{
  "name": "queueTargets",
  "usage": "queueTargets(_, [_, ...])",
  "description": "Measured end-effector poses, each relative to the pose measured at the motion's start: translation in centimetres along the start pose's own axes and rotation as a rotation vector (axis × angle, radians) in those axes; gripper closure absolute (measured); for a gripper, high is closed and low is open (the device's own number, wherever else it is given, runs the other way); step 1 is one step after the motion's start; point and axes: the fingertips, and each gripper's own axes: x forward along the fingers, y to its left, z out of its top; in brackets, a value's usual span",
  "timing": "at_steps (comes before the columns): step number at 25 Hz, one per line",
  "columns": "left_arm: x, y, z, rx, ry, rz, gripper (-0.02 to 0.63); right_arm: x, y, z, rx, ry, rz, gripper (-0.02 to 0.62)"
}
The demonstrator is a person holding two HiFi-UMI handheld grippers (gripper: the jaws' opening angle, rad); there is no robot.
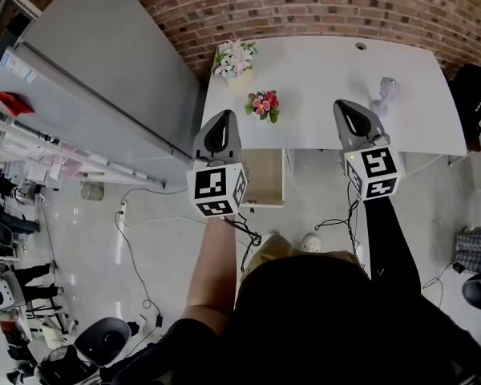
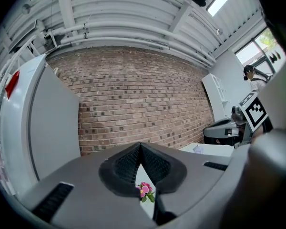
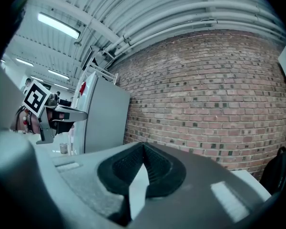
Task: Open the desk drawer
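A white desk [image 1: 321, 70] stands against the brick wall. Below its front edge a drawer [image 1: 264, 176] stands pulled out, its light wood inside showing. My left gripper [image 1: 224, 114] hovers level over the desk's front left corner, just left of the drawer, jaws shut and empty [image 2: 140, 145]. My right gripper [image 1: 343, 103] is held over the desk's front edge, to the right of the drawer, also shut with nothing between its jaws [image 3: 143, 145]. Neither gripper touches the drawer.
On the desk are a small pink flower bunch [image 1: 263, 104], a pale bouquet [image 1: 234, 57] and a small grey object [image 1: 385, 93]. A big white panel [image 1: 104, 70] leans at the left. Cables [image 1: 136, 247] trail on the floor. A dark bag [image 1: 474, 95] sits at the right.
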Motion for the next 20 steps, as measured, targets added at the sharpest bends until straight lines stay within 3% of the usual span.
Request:
queueTargets(8, [0.33, 0.15, 0.02, 0.01, -0.001, 0.008, 0.597, 0.17, -0.12, -0.1, -0.002, -0.001, 0.008, 0.595])
queueTargets(13, [0.34, 0.16, 0.07, 0.015, 0.0, 0.007, 0.597, -0.08, 0.34, 0.77, -0.087, -0.025, 0.009, 0.595])
queueTargets(20, [0.3, 0.34, -0.03, 0.015, 0.002, 0.005, 0.597, 0.09, 0.25, 0.76, -0.069, -0.029, 0.011, 0.595])
